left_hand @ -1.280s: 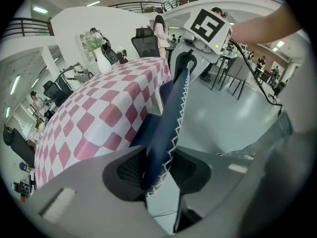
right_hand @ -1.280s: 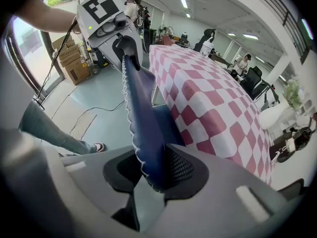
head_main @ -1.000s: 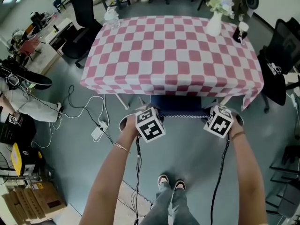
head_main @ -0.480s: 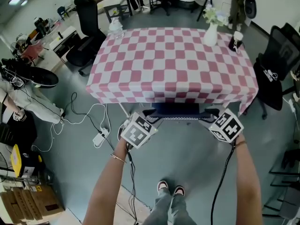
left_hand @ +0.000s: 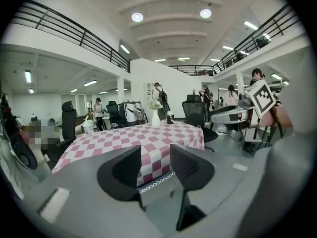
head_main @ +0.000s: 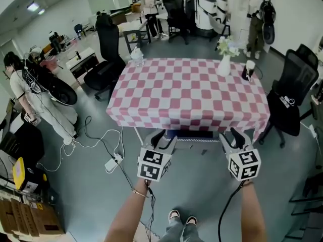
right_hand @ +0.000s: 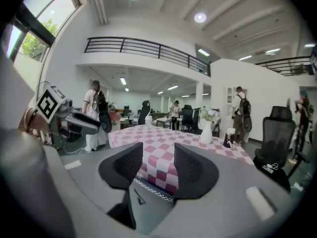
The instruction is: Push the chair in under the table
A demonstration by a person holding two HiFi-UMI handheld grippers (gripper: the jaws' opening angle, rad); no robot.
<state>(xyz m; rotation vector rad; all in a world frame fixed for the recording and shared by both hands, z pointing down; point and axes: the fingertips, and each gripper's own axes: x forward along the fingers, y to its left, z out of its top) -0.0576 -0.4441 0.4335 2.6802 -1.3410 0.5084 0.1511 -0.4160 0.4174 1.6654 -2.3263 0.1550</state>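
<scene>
Dark-blue chair (head_main: 194, 134) seems tucked under the table (head_main: 186, 92) at its near edge, so pushing looks done; left gripper (head_main: 164, 139) jaws are opening, empty; right gripper (head_main: 231, 137) jaws wide, empty.

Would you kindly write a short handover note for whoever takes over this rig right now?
Left gripper: jaws opening, nothing between them, held clear of the table.
Right gripper: jaws open, empty, beside it.
Chair: in under the table's near edge; only its back shows.
Done: the push, apparently.
Left: nothing obvious.
</scene>
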